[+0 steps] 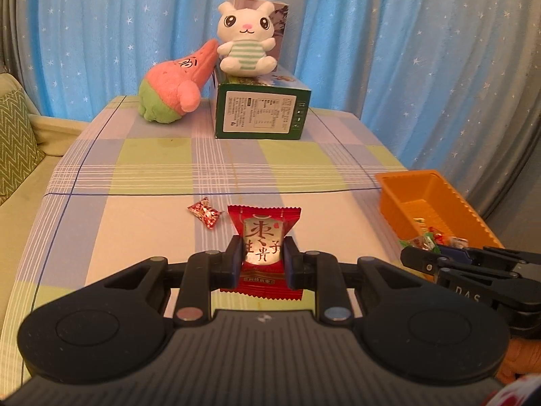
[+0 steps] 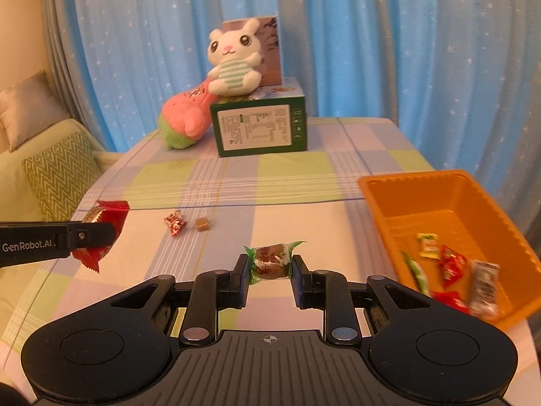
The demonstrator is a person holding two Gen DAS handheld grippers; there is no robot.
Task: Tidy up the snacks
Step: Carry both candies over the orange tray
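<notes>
My left gripper (image 1: 262, 261) is shut on a red snack packet (image 1: 263, 233) with gold characters, held upright above the checked tablecloth. The same red packet (image 2: 101, 215) shows at the left of the right wrist view, clamped in the left gripper (image 2: 93, 233). My right gripper (image 2: 269, 267) is shut on a green-wrapped brown candy (image 2: 270, 258), raised off the table. An orange tray (image 2: 449, 209) with several wrapped snacks lies to the right; the orange tray (image 1: 429, 199) also appears in the left wrist view, where the right gripper (image 1: 422, 257) reaches over its near end.
On the cloth lie a small red wrapped candy (image 2: 175, 225) and a brown caramel cube (image 2: 202, 225); the red candy (image 1: 205, 215) is left of my held packet. At the back stand a green box (image 2: 260, 127), a white bunny plush (image 2: 235, 62) and a pink plush (image 2: 186, 115). A sofa cushion (image 2: 61, 172) is left.
</notes>
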